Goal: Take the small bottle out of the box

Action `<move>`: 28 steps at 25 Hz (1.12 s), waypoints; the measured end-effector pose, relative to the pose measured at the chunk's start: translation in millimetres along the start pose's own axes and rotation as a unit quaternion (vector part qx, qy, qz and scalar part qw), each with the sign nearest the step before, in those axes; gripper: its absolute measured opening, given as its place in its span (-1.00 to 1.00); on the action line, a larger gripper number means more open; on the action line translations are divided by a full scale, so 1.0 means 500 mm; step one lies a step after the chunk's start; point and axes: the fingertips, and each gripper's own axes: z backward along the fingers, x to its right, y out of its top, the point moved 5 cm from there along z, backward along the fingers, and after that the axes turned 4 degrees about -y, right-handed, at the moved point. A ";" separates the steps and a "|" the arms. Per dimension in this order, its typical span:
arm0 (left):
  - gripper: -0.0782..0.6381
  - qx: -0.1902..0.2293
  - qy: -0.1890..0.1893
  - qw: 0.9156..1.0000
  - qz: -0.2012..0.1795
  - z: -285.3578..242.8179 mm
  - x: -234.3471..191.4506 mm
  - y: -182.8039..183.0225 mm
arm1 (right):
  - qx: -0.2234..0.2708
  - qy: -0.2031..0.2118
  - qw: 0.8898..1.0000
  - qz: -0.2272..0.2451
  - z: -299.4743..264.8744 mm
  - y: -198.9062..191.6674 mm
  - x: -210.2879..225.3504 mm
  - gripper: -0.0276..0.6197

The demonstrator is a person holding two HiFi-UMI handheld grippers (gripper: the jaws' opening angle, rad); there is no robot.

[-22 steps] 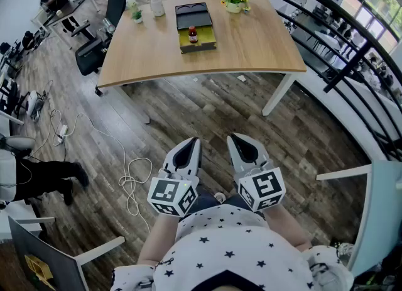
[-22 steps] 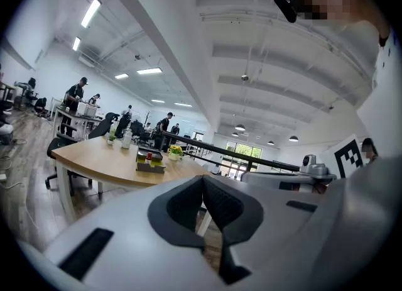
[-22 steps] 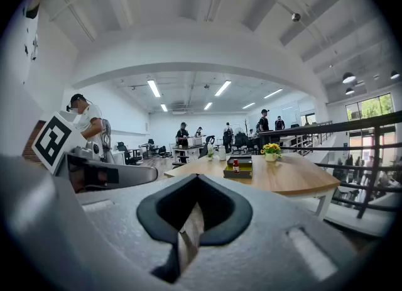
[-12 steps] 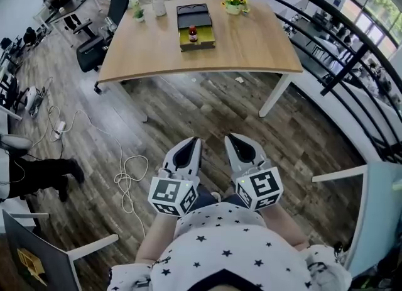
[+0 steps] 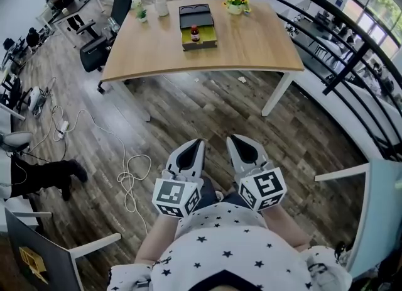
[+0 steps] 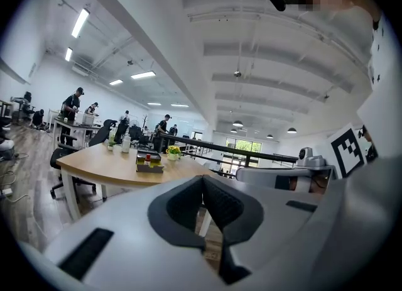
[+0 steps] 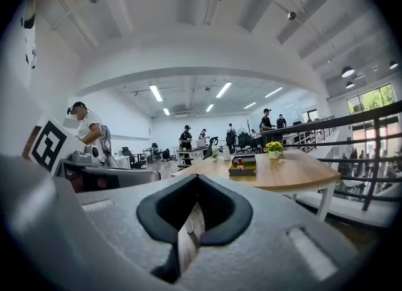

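The small bottle (image 5: 195,33) with a red cap stands in an open yellow-and-black box (image 5: 202,40) at the far side of a wooden table (image 5: 251,44). Both grippers are held close to my body, over the floor and well short of the table. My left gripper (image 5: 197,142) is shut with nothing between its jaws. My right gripper (image 5: 232,139) beside it is also shut and empty. In the left gripper view the box (image 6: 151,167) and bottle (image 6: 148,156) are small and distant beyond the closed gripper (image 6: 202,180). The right gripper view shows the bottle (image 7: 239,164) far beyond the closed gripper (image 7: 196,180).
A pot of yellow flowers (image 5: 235,0) and two pale bottles (image 5: 161,4) stand at the table's far edge. An office chair (image 5: 100,48) is at its left corner. Cables (image 5: 129,180) lie on the wooden floor to my left. A dark railing (image 5: 352,51) runs along the right.
The head view has shifted slightly, so the table sits a little more to the right. Both grippers keep the same shut pose near my body.
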 end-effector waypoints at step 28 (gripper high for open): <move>-0.77 0.006 0.011 1.000 0.009 -0.219 -0.204 0.071 | -0.002 0.009 1.000 0.009 -0.283 0.078 0.118 -0.90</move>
